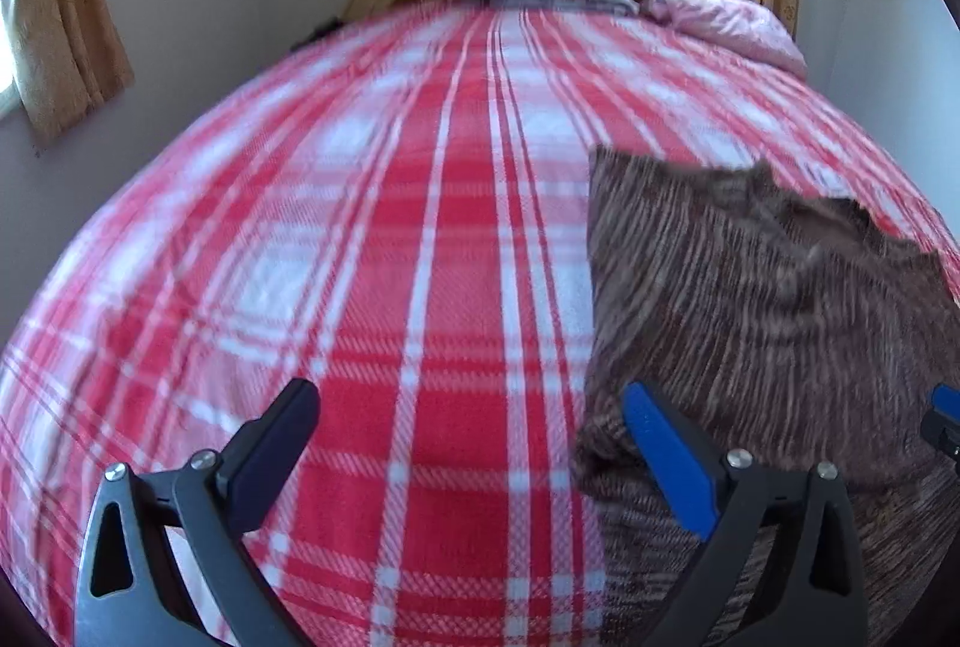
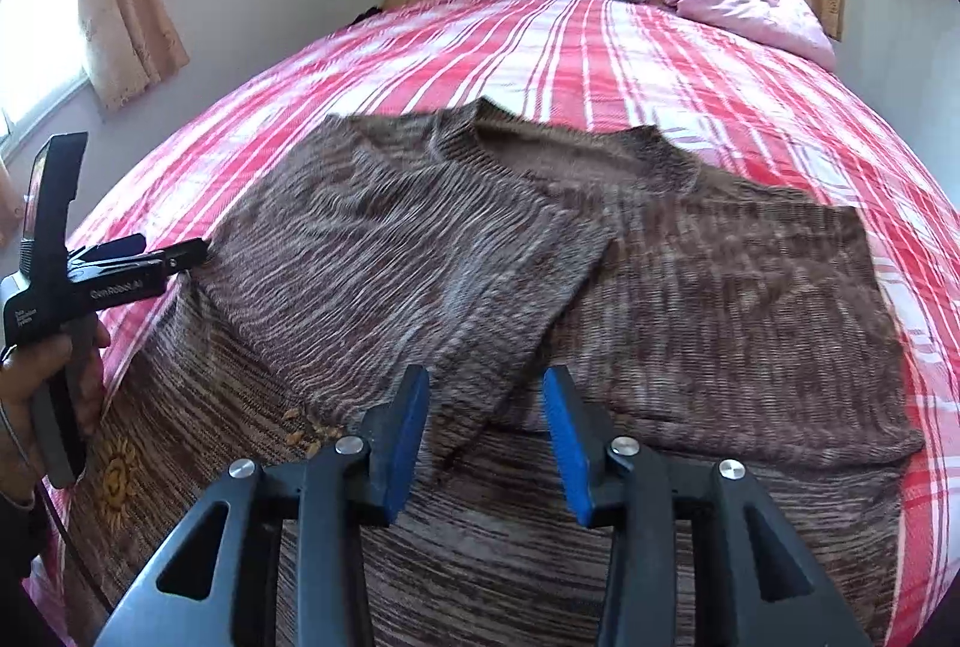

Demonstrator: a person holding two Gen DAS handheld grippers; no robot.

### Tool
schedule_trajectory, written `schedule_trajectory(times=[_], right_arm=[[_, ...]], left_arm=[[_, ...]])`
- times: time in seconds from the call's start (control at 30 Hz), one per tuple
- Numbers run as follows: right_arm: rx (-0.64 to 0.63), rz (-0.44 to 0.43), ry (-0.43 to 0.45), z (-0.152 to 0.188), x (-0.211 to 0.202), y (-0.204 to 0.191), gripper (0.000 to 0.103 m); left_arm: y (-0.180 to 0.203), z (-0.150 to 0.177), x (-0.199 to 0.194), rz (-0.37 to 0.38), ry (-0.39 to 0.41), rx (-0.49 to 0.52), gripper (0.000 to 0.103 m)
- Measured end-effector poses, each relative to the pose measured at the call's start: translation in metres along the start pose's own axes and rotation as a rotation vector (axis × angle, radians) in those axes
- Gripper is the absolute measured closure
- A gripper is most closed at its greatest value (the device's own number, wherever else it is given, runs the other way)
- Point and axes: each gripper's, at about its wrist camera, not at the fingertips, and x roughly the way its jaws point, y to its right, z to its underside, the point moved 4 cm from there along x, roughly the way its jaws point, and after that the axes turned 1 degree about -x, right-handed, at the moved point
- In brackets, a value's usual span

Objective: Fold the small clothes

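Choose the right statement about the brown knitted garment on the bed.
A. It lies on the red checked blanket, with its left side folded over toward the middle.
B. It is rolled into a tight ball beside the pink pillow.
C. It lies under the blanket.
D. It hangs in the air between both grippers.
A: the right wrist view shows the brown knitted garment spread on the red checked blanket, its left flap lying diagonally across the body.
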Motion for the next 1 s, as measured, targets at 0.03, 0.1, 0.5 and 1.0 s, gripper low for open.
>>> schedule_trajectory(times=[0.03,0.1,0.5,1.0], right_arm=[[0.013,0.003,0.01,0.0,-0.001,0.005,0.062],[0.066,-0.001,0.024,-0.001,-0.001,0.018,0.062],[0.115,0.014,0.053,0.009,0.005,0.026,0.058],[0.137,-0.015,0.08,0.01,0.001,0.031,0.057]], left_arm=[[0.004,-0.006,-0.004,-0.011,0.027,0.025,0.0],[0.021,-0.022,-0.004,0.002,0.048,0.096,0.0],[0.072,-0.077,0.089,0.062,-0.1,0.19,0.044],[0.022,-0.07,0.096,0.19,-0.106,-0.123,0.101]])
